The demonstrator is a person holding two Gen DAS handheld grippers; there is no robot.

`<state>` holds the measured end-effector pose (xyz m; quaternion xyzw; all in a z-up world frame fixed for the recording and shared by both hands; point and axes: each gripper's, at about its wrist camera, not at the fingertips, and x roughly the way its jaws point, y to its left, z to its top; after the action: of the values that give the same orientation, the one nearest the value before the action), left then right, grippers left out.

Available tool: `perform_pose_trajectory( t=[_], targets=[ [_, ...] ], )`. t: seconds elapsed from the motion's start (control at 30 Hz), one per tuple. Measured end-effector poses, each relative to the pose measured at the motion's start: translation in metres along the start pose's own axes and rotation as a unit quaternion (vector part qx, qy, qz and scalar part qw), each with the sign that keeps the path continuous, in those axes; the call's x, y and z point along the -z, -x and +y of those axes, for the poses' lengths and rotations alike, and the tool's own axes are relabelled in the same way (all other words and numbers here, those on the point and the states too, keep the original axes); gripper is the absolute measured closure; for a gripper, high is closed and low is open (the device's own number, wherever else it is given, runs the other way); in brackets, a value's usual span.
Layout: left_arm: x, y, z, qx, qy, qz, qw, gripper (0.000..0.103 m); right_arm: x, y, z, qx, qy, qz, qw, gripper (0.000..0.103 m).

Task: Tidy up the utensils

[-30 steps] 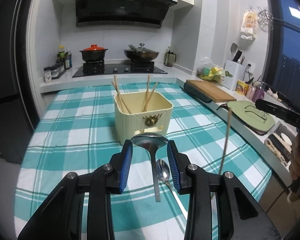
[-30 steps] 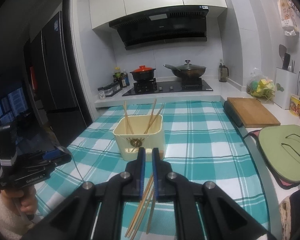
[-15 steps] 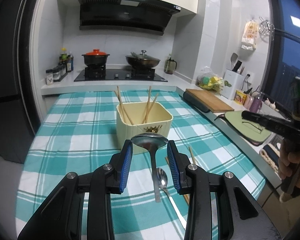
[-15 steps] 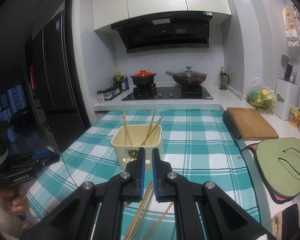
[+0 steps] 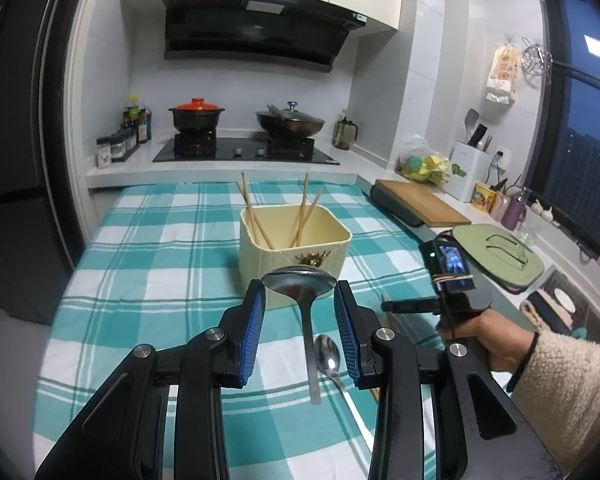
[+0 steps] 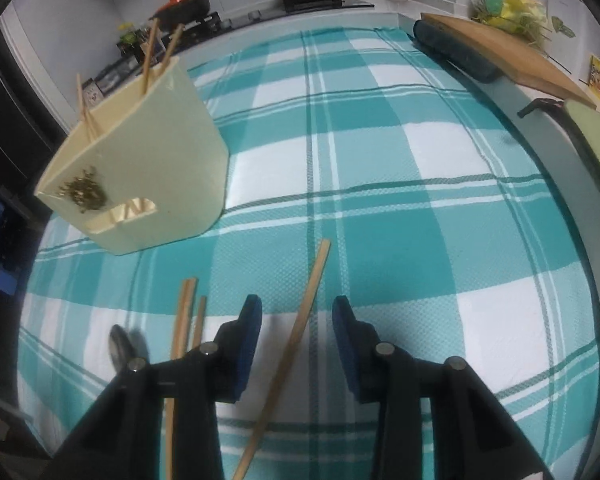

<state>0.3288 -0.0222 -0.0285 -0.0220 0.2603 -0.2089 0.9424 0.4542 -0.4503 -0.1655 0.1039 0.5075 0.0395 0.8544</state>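
Observation:
A cream utensil box [image 5: 294, 248] stands on the teal checked cloth [image 5: 148, 240] with several chopsticks [image 5: 256, 220] in it. My left gripper [image 5: 299, 292] grips a steel ladle [image 5: 299, 280] by its bowl, handle hanging down, just before the box. A steel spoon [image 5: 328, 356] lies on the cloth below it. In the right wrist view my right gripper [image 6: 296, 312] is open, low over the cloth, with one chopstick [image 6: 296, 328] lying between its fingers. Two more chopsticks [image 6: 184, 320] lie to its left, the box [image 6: 140, 160] beyond them.
A wooden cutting board [image 5: 420, 204] and a green lid [image 5: 496, 252] sit on the counter at right. The stove carries a red-lidded pot [image 5: 196, 114] and a wok [image 5: 290, 122]. A white utensil holder [image 5: 466, 168] stands by the window.
My right gripper has opened, tilted down and dropped close to the cloth; the chopstick it held now lies on the cloth. My left gripper still holds the ladle, raised slightly.

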Motion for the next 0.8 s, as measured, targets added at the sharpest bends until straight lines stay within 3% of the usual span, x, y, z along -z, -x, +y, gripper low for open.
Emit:
perform_pose_trajectory(
  t=[0.07, 0.1, 0.17, 0.27, 0.47, 0.6, 0.8],
  targets=[
    [0.000, -0.001, 0.002, -0.003, 0.001, 0.002, 1.0000, 0.068, -0.004, -0.018, 0.007, 0.028, 0.014, 0.013, 0.999, 0.069],
    [0.000, -0.001, 0.002, -0.003, 0.001, 0.003, 1.0000, 0.068, -0.004, -0.026, 0.009, 0.043, 0.020, 0.017, 0.999, 0.090],
    [0.000, -0.001, 0.003, -0.004, 0.000, 0.004, 1.0000, 0.068, -0.005, -0.031, 0.009, 0.062, 0.022, 0.008, 0.998, 0.095],
    [0.000, 0.001, 0.004, -0.006, -0.003, 0.003, 1.0000, 0.068, -0.003, -0.023, 0.004, 0.049, 0.008, -0.003, 0.999, 0.096],
    [-0.005, 0.006, 0.005, -0.004, 0.002, -0.008, 1.0000, 0.068, 0.013, 0.060, 0.005, -0.022, 0.011, -0.098, 0.995, 0.096],
    [-0.012, 0.010, 0.006, -0.002, 0.005, -0.017, 0.9998, 0.068, 0.028, 0.126, 0.012, -0.065, 0.026, -0.161, 0.985, 0.096],
    [-0.026, 0.015, 0.007, 0.009, 0.012, -0.031, 0.9994, 0.068, 0.043, 0.201, 0.026, -0.076, 0.053, -0.252, 0.963, 0.096]
  ],
)
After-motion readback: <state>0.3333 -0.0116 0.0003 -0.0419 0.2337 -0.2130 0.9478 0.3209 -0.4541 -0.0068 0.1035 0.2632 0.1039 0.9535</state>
